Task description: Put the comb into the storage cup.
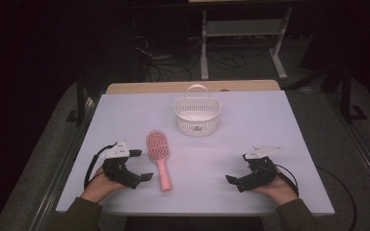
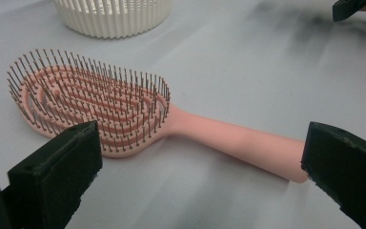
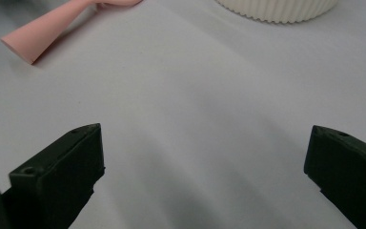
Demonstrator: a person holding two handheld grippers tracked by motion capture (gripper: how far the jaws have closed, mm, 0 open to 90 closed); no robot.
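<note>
Hairbrush (image 1: 159,155) lay bristles-up on the table (image 1: 250,120), just right of your left tool (image 1: 142,165), whose jaws stood wide and empty. Your right tool (image 1: 236,168) rested well apart, equally open. Beyond the brush sat the white basket (image 1: 197,117).

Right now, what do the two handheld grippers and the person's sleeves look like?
Both the left gripper and the right gripper are black, with two blocky, square-ended jaws each. Each carries a grey three-cornered plate on top and trails a thin black cable that loops back by the hand. The person wears dark olive-green sleeves reaching to the wrists.
</note>
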